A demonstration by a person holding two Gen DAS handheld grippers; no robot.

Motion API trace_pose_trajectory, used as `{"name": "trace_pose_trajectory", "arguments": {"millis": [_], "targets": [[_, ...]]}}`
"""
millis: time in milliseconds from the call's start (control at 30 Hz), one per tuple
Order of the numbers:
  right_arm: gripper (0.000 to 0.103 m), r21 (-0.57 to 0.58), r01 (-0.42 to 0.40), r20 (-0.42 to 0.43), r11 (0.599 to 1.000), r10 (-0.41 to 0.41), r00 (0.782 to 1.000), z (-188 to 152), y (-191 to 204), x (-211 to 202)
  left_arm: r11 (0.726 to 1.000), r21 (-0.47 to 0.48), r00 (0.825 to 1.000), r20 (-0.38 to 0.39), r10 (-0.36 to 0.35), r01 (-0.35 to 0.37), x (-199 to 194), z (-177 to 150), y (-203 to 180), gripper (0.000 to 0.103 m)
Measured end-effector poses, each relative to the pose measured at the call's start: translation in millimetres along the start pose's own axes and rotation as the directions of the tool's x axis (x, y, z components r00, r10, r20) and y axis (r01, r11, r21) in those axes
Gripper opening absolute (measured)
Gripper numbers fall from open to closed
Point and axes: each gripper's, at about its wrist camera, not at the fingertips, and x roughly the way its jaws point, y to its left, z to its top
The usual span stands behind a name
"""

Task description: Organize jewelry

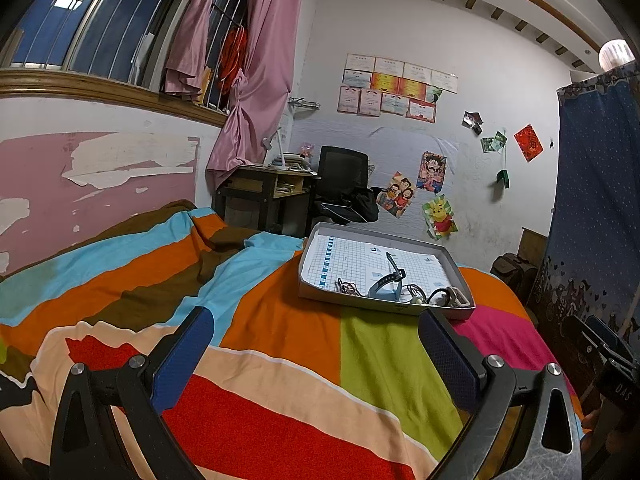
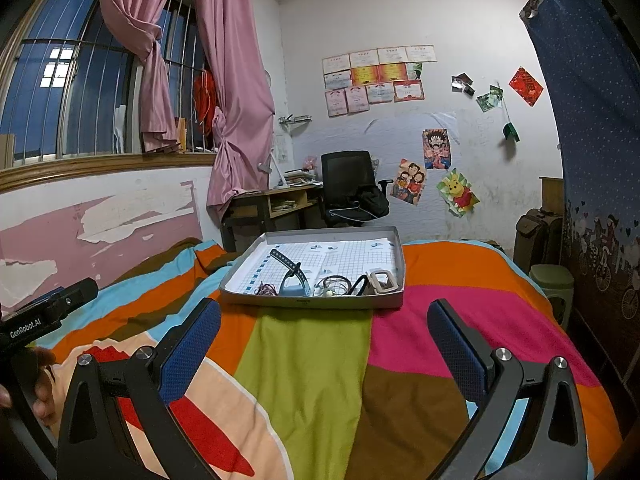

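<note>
A shallow grey tray (image 1: 308, 258) (image 2: 394, 248) lined with gridded paper rests on the striped bedspread. Along its near edge lie a blue watch band (image 1: 386, 280) (image 2: 294, 276), a small pinkish chain (image 1: 346, 289) (image 2: 266, 289), dark cords with a pale bead (image 1: 416, 296) (image 2: 332, 286) and a beige buckle-like piece (image 1: 456, 296) (image 2: 382, 280). My left gripper (image 1: 316, 322) hovers open above the bed, short of the tray. My right gripper (image 2: 326, 312) is open too, just before the tray's front wall. Nothing sits between either pair of fingers.
The bedspread (image 1: 280, 320) (image 2: 312, 360) has bold coloured stripes. A wall runs along the left. Beyond the bed stand a desk (image 2: 276, 200) and a black chair (image 2: 348, 184). A blue curtain (image 2: 592, 120) hangs at right, with a green stool (image 2: 554, 280) beside the bed.
</note>
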Motion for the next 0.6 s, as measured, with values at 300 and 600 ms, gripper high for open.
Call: {"name": "trace_pose_trajectory", "arguments": {"millis": [300,600], "targets": [[0.102,0.001,-0.001,-0.002,1.000,0.001,1.000,-0.4,0.1,-0.1,1.000,0.002,1.000,0.000,0.001,-0.001,-0.6,1.2,2.1,0.103],[0.102,0.003,-0.001,-0.003,1.000,0.001,1.000,-1.0,-0.1,0.4,1.000,0.001,1.000,-0.004,-0.002,0.002,-0.2,0.5,2.7,0.103]]}}
